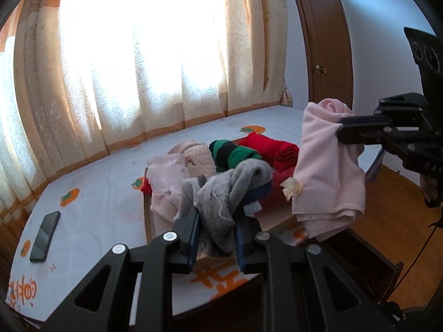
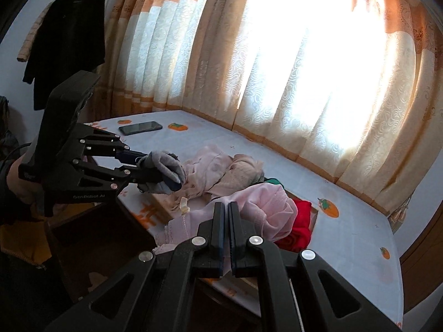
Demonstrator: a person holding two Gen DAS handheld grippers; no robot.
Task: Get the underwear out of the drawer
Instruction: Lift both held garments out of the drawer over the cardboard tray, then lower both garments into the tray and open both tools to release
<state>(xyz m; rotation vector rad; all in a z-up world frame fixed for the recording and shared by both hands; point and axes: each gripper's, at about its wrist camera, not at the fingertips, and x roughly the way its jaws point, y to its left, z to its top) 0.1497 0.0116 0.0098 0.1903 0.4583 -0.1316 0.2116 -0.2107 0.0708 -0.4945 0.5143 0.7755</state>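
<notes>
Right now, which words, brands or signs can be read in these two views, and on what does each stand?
"GenRobot.AI": on the left gripper body, seen from the right wrist.
"DAS": cut off at the frame edge, on the right gripper body, seen from the left wrist.
Orange characters on the tablecloth: partly hidden, unreadable.

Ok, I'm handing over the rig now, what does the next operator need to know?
Left gripper: shut on the grey garment, lifted above the drawer.
Right gripper: shut on the pink garment, also held up.
Still in the drawer: red, green-striped and beige pieces.
Done: two pieces picked up.
Left: set them on the tablecloth, probably; the phone lies there.
</notes>
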